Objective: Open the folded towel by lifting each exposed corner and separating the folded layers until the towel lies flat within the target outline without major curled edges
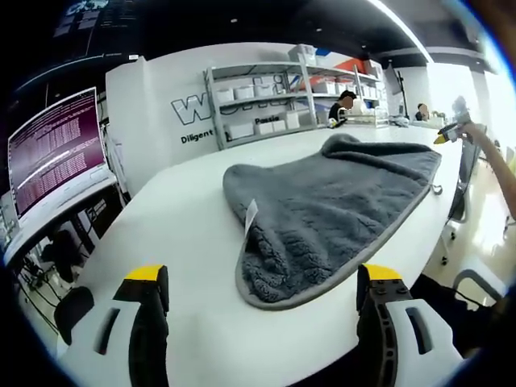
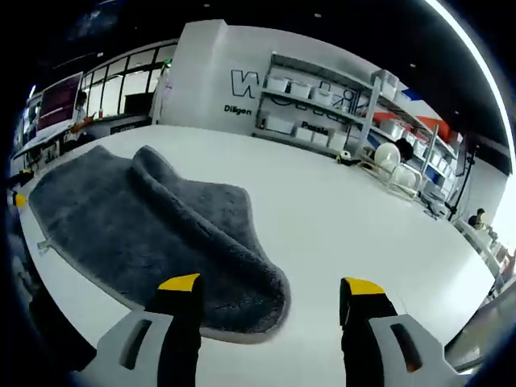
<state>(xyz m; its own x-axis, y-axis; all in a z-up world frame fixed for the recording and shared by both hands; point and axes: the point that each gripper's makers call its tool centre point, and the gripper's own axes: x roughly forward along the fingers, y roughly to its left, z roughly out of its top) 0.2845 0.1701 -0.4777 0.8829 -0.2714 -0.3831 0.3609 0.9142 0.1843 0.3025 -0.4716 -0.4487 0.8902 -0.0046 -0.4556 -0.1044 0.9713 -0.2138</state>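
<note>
Grey towel [image 1: 322, 201] lies mostly spread at frame centre, one folded flap [image 2: 185, 197] left to flatten; left gripper [image 1: 262, 294] and right gripper [image 2: 270, 302] both apart, empty

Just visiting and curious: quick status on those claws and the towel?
Left claw open, empty. Right claw open, empty. Grey towel on white table, far edge folded over. Nothing in the way.

The dark grey, plush microfibre towel with a stitched lighter-grey border [image 1: 322, 205] [image 2: 153, 234] lies spread on the white bench [image 1: 185, 234], mostly opened. 1 rounded corner is folded back over itself, and a small white tag sticks out at its edge.
</note>
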